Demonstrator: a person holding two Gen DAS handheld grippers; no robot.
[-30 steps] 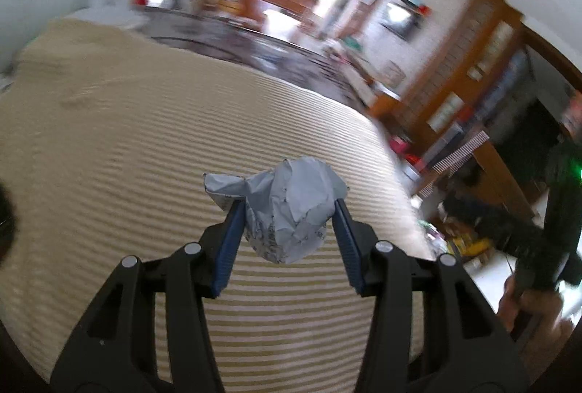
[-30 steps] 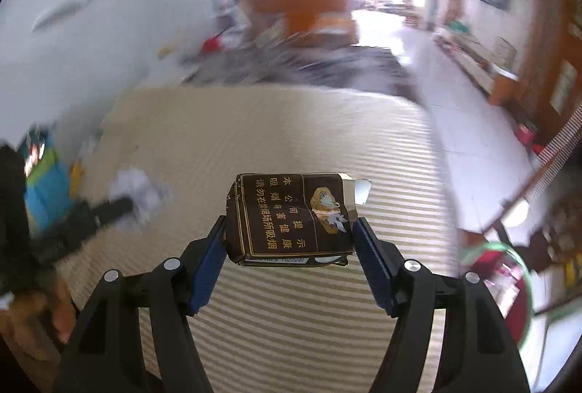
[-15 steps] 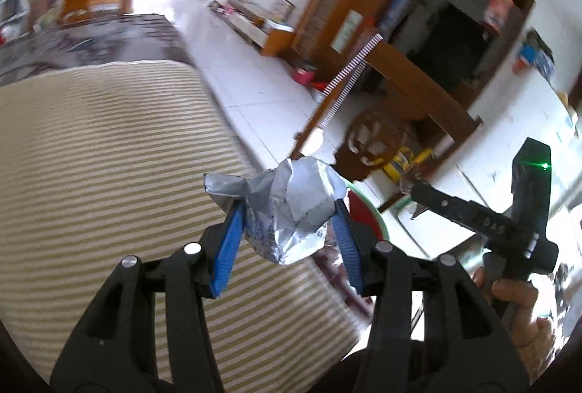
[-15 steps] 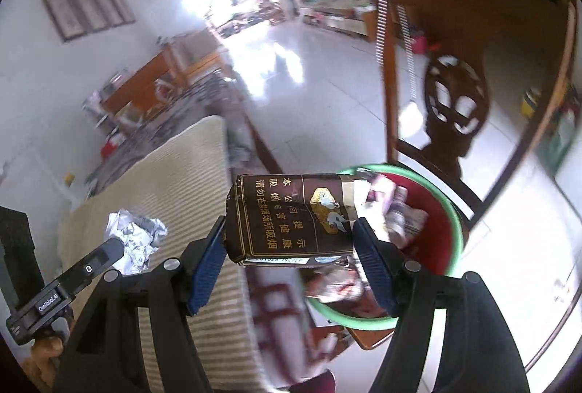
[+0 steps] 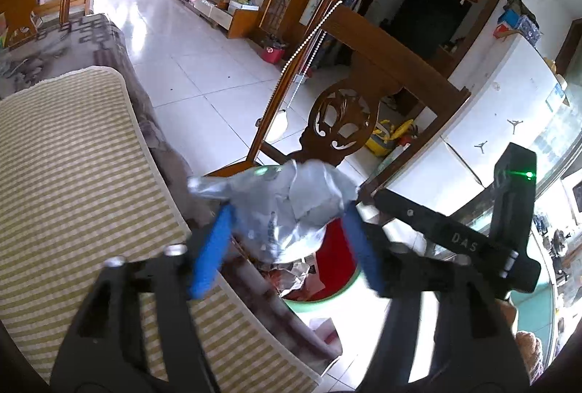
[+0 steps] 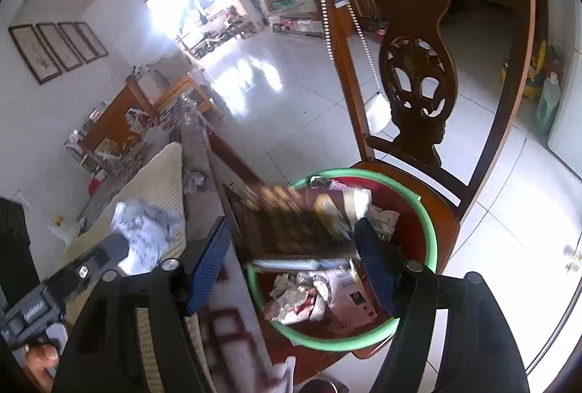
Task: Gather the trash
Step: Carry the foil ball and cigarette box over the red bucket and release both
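Note:
A crumpled silver foil wrapper [image 5: 291, 203] hangs between the blue pads of my left gripper [image 5: 287, 213]. Its jaws are opening and the pads stand clear of the foil. Below it is a red bin with a green rim [image 5: 327, 298]. In the right wrist view a dark brown cigarette box [image 6: 291, 229], blurred, sits loose between the pads of my right gripper [image 6: 291, 222], whose jaws are also opening, directly over the bin's rim [image 6: 433, 247]. Several wrappers [image 6: 302, 294] lie inside the bin. The left gripper's foil [image 6: 145, 233] shows at the lower left.
The bin rests on the seat of a carved wooden chair [image 6: 418, 83], close against the edge of a striped beige cushion [image 5: 72, 174]. A small crumpled scrap [image 6: 194, 180] lies on that edge. White tiled floor [image 5: 203, 72] stretches beyond.
Both grippers swung from over the striped cushion to above the bin. Their jaws have spread, and the foil and the cigarette box have come loose from the pads.

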